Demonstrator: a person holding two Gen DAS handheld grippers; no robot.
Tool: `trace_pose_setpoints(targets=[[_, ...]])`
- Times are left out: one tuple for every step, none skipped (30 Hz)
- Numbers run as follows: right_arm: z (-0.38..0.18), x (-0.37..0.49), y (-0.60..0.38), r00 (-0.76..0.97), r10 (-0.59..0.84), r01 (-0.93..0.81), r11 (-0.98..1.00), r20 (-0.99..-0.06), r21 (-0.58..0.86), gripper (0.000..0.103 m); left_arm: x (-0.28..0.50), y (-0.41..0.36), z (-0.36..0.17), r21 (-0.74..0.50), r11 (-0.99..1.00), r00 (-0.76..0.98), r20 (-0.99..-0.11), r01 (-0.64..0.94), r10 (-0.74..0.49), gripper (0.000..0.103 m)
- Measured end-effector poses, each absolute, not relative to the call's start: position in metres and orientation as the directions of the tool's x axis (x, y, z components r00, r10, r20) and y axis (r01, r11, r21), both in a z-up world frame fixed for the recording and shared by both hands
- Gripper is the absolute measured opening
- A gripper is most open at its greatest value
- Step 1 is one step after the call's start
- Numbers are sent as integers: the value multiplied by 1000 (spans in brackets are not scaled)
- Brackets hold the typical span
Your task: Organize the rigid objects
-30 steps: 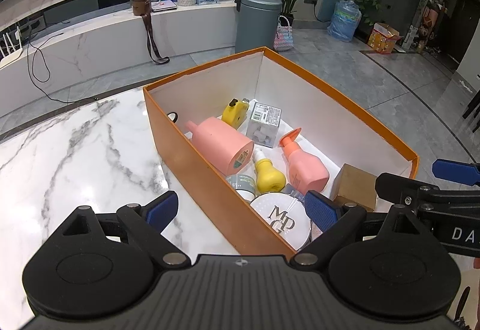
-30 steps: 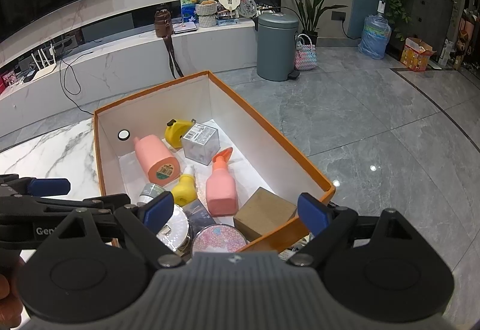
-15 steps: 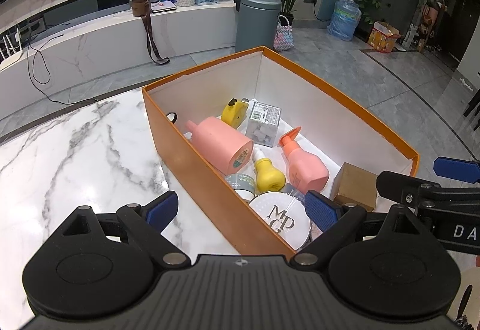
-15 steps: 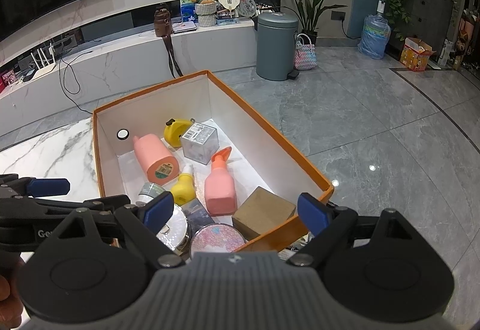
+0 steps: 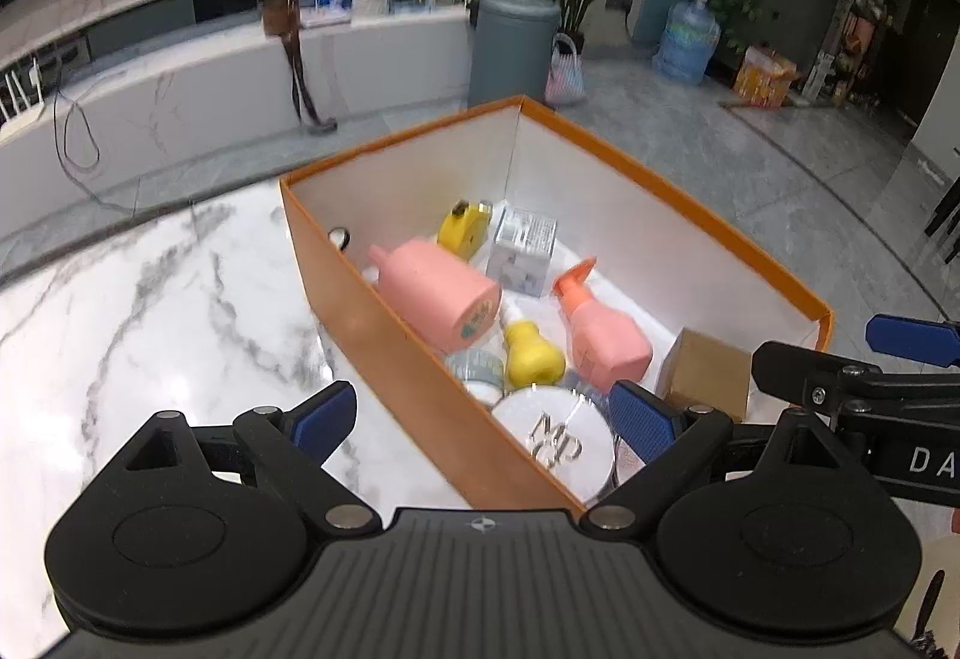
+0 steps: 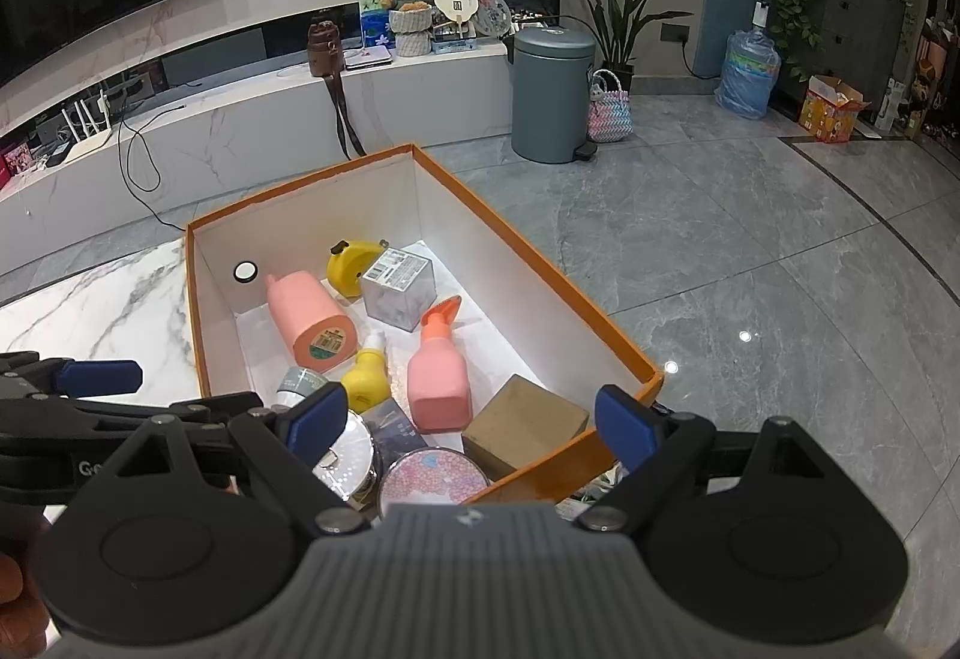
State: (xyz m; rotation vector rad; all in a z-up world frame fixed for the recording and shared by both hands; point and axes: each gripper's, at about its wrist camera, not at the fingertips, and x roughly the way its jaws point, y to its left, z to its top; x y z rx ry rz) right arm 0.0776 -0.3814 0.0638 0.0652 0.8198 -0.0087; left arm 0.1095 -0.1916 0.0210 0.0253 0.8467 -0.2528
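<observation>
An orange box [image 5: 384,311] [image 6: 600,323] stands on the marble table [image 5: 150,311]. It holds a pink bottle [image 5: 435,293] [image 6: 309,314], a pink spray bottle [image 5: 600,332] [image 6: 438,368], a small yellow bottle [image 5: 531,353] [image 6: 366,377], a yellow tape measure [image 5: 465,230] [image 6: 351,266], a clear cube box [image 5: 522,248] [image 6: 399,287], a brown carton [image 5: 705,380] [image 6: 525,425] and round tins [image 5: 555,440] [image 6: 429,479]. My left gripper [image 5: 486,416] is open and empty, straddling the box's near left wall. My right gripper [image 6: 471,422] is open and empty above the box's near end.
The table's edge lies just beyond the box, with grey floor past it. A grey bin [image 6: 552,95], a water jug [image 6: 747,74] and a low white counter [image 6: 270,113] stand far behind. Each gripper shows at the other view's side edge.
The left wrist view has shifted slightly and is a little blurred. The objects in the box have not moved. Both grippers stay open.
</observation>
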Motion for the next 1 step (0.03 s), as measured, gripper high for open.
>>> trace_pose_setpoints(targets=[[64, 77, -382, 684, 21, 32, 998, -729, 59, 88, 109, -190, 22, -76, 969, 644, -734, 237, -215, 103]])
